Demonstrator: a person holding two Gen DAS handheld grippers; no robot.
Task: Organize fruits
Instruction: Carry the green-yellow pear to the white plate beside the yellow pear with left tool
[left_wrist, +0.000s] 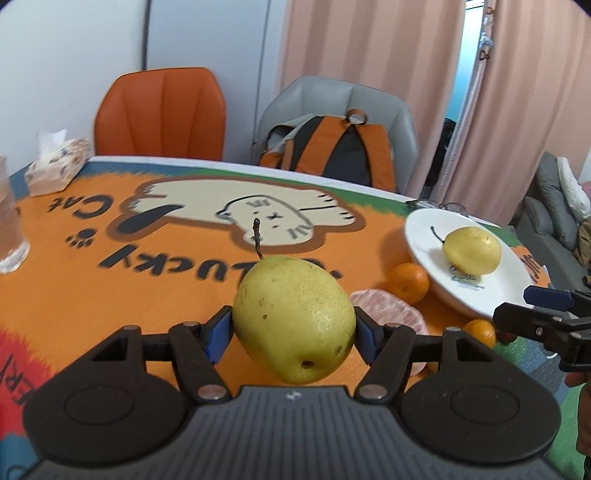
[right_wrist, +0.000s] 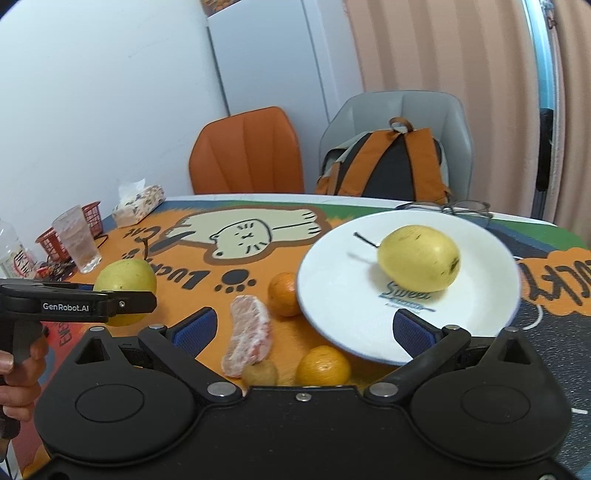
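Observation:
My left gripper is shut on a yellow-green pear and holds it above the orange tablecloth; the pear also shows in the right wrist view. A white plate at the right holds a second yellow pear, also seen in the right wrist view on the plate. My right gripper is open and empty, over the plate's near edge. Two oranges, a peeled pomelo piece and a small brown fruit lie between its fingers.
A glass, tissue box, red baskets and a bottle stand at the table's left. Eyeglasses lie behind the plate. An orange chair and a grey chair with a backpack stand beyond.

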